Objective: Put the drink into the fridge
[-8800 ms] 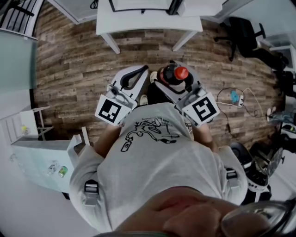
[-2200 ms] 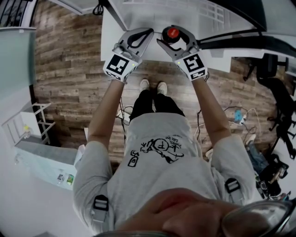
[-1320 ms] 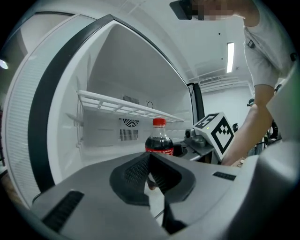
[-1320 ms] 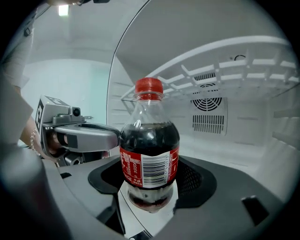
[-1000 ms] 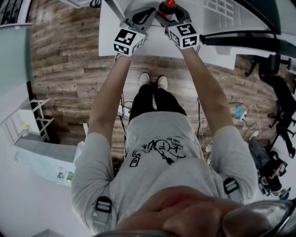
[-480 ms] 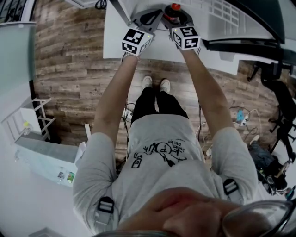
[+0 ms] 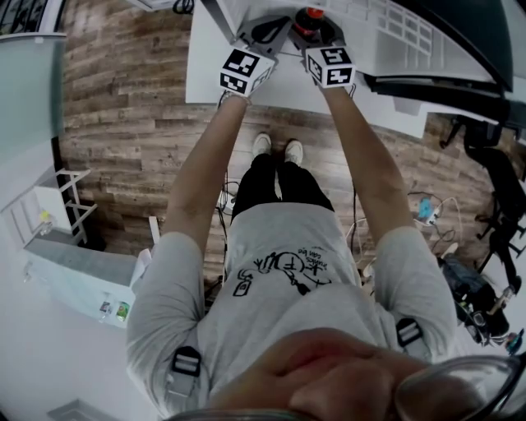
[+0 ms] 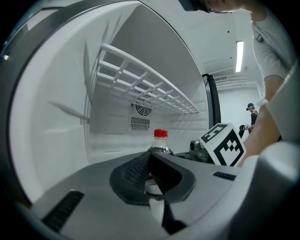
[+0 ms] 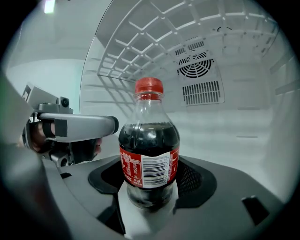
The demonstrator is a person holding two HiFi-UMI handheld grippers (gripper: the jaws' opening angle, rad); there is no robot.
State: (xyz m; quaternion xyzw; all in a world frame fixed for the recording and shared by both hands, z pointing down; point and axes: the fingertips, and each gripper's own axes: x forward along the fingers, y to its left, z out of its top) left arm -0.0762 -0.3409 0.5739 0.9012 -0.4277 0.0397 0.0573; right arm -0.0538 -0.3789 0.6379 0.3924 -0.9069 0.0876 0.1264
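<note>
A cola bottle (image 9: pixel 149 145) with a red cap (image 7: pixel 312 14) stands upright between the jaws of my right gripper (image 9: pixel 150 180), which is shut on its lower body. The bottle is inside the white fridge (image 9: pixel 243 136), under a wire shelf (image 9: pixel 154 42) and in front of the round vent (image 9: pixel 197 65). My left gripper (image 8: pixel 154 161) is shut on nothing; it sits just left of the bottle (image 8: pixel 161 140), apart from it. In the head view both arms reach forward, with the left gripper (image 7: pixel 267 29) and right gripper (image 7: pixel 316 25) at the fridge opening.
The fridge door with its racks (image 7: pixel 403 29) stands open to the right. Behind me are a wood floor (image 7: pixel 123 123), a white shelf unit (image 7: pixel 82 271) at the left, and an office chair (image 7: pixel 493 164) and cables (image 7: pixel 427 210) at the right. A distant person (image 8: pixel 252 112) stands beyond the door.
Over the last second both grippers have moved slightly deeper into the fridge, then stayed almost still. The right gripper has kept its hold on the bottle throughout.
</note>
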